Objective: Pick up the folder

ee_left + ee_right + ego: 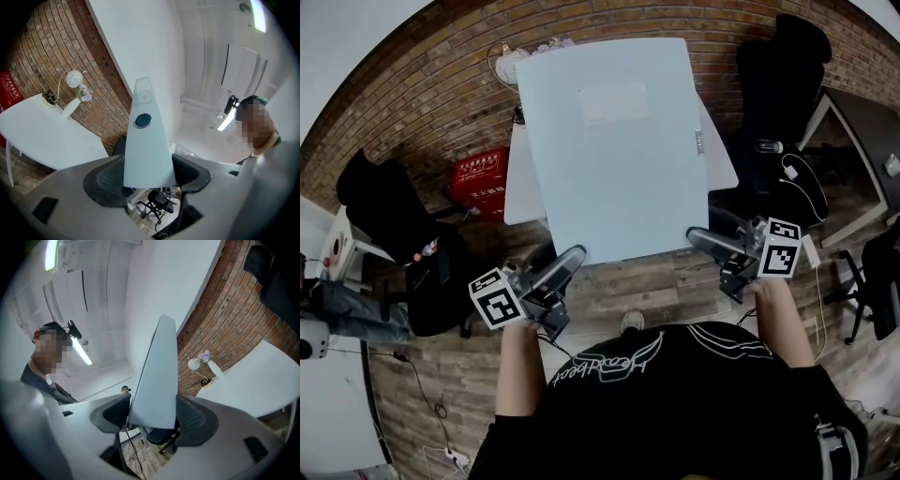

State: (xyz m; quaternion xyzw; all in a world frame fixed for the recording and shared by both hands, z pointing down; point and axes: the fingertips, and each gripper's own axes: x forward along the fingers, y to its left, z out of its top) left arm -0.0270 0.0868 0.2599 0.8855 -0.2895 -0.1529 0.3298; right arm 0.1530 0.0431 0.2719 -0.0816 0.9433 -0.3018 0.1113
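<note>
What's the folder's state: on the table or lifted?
Lifted: folder held over the table, left tongs and right tongs gripping its near edge.

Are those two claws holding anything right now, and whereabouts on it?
Yes. Both hold the pale folder: the left gripper clamps its near left corner, the right gripper its near right corner.

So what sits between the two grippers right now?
The folder: its near edge spans from the left gripper to the right gripper, each clamped on a corner, clearest in the head view.
</note>
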